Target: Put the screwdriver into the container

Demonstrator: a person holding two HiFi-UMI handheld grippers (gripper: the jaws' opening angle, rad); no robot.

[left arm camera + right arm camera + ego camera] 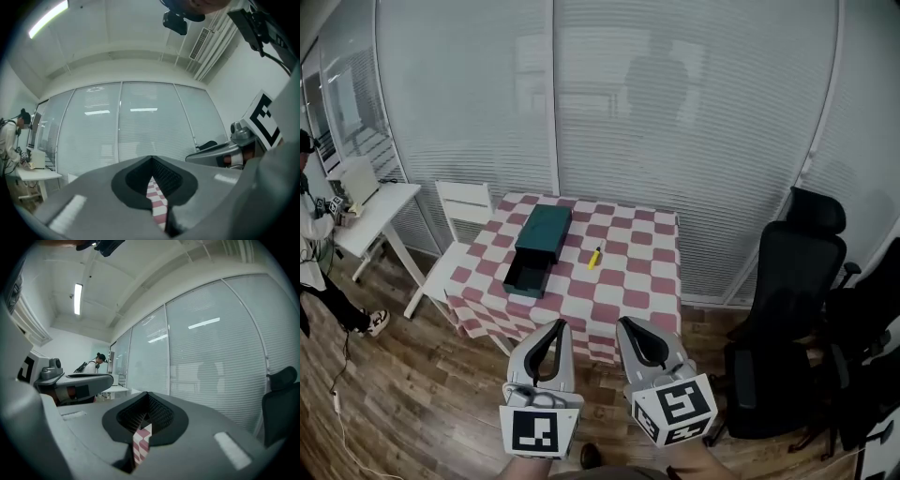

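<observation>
Approach step: my left gripper [553, 328] and right gripper [626, 326] have jaws together, empty, short of the surface's [628, 281] near edge; next I open over the screwdriver [593, 257] beside the container [537, 246].

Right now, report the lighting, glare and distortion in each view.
Head view: soft, even light; wide-angle lens bows the frosted glass wall, which carries a faint silhouette. Left gripper view: ceiling strip light flares, corners vignetted. Right gripper view: lamp reflections streak the glass; same dark corners.
</observation>
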